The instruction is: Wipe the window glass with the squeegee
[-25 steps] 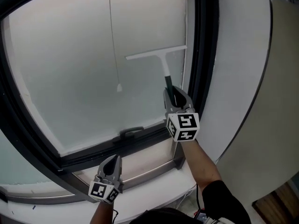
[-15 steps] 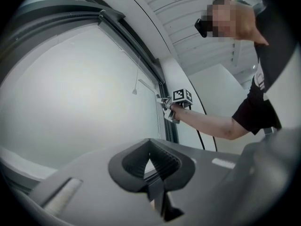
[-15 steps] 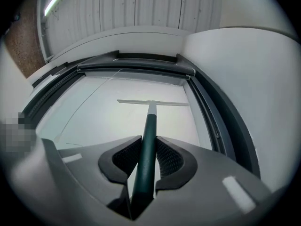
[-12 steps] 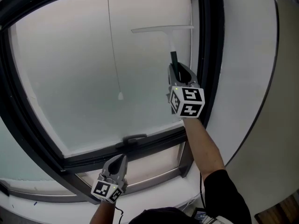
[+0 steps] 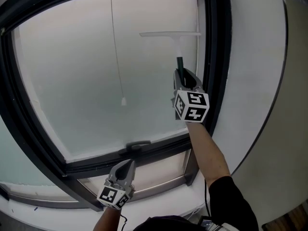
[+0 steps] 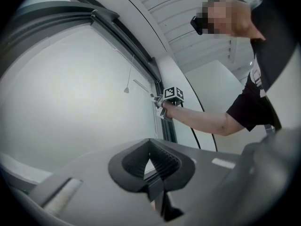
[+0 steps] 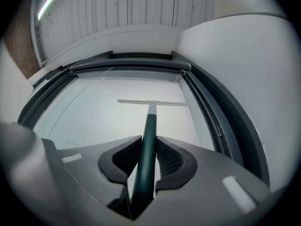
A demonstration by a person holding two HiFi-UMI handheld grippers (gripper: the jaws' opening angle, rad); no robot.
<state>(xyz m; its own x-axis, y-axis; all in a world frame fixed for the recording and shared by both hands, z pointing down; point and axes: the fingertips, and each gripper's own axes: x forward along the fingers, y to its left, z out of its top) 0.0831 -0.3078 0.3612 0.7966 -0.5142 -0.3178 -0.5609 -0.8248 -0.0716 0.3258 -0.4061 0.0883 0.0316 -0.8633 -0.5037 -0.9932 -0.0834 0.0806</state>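
The squeegee has a white blade [image 5: 171, 34] lying level against the window glass [image 5: 77, 71], high near the right frame, and a dark green handle [image 5: 180, 64]. My right gripper [image 5: 184, 80] is shut on that handle from below. In the right gripper view the handle [image 7: 146, 140] runs up between the pads to the blade [image 7: 153, 102]. My left gripper [image 5: 123, 169] hangs low by the window sill, shut with nothing in it. In the left gripper view its jaws [image 6: 151, 163] sit closed, with the right gripper [image 6: 163, 105] and the squeegee [image 6: 141, 85] far off.
A thin blind cord with a small pull [image 5: 123, 101] hangs in front of the glass left of the squeegee. A dark window frame [image 5: 216, 57] borders the pane, with a latch [image 5: 137, 144] on its bottom rail. A white wall [image 5: 255, 81] stands to the right.
My right gripper has carried the squeegee up the glass from mid-height to near the top right. The left gripper has stayed low by the sill.
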